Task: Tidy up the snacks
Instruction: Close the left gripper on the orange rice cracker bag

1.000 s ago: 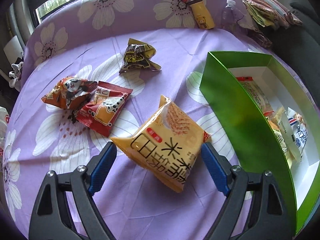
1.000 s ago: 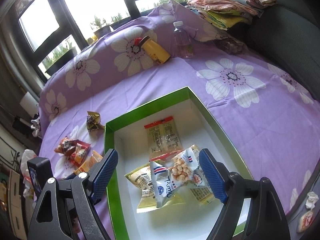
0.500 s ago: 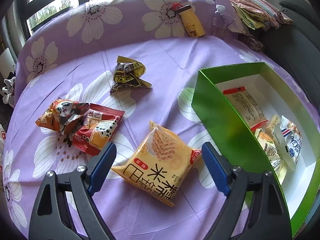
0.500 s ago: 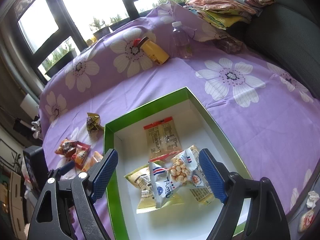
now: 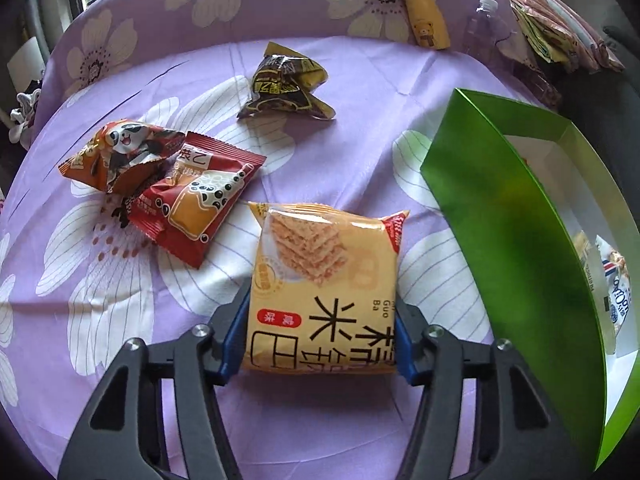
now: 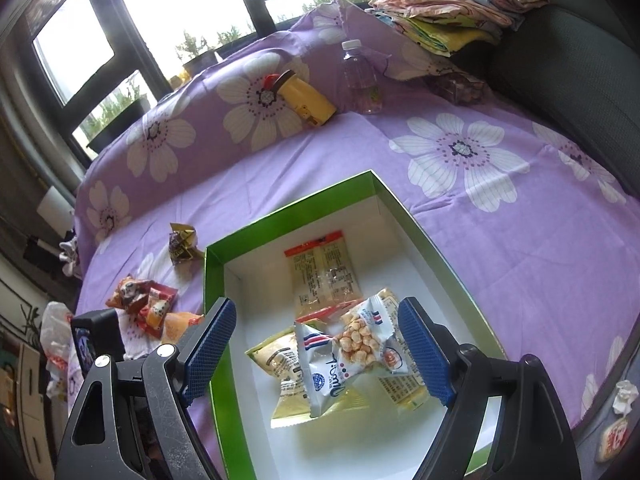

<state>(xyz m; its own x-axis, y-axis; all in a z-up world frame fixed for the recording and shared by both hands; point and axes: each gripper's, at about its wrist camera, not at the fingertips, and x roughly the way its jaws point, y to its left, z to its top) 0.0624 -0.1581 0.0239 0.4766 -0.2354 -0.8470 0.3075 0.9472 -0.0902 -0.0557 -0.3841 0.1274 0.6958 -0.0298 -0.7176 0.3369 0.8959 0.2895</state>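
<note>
A yellow rice-cracker packet [image 5: 320, 280] lies on the purple flowered sheet. My left gripper [image 5: 322, 304] straddles it, and its jaws are closing with the blue pads [image 5: 234, 336] against the packet's two sides. Further left lie a red boba packet [image 5: 200, 200] and an orange panda packet [image 5: 120, 152]. A dark brown packet [image 5: 284, 84] lies beyond them. The green box [image 5: 500, 220] stands to the right. My right gripper [image 6: 316, 312] hovers open over the green box [image 6: 214, 280], above a white-blue popcorn packet [image 6: 352, 344] and several other packets.
Against the raised pillow at the back lie a yellow flask [image 6: 304, 96] and a water bottle [image 6: 360, 76]. Folded cloths [image 6: 448, 8] are stacked on a dark sofa [image 6: 580, 60] at the right. Windows line the far wall.
The left gripper has dropped onto the yellow packet, and its jaws have narrowed from wide apart to touching the packet's sides. The right gripper has not moved.
</note>
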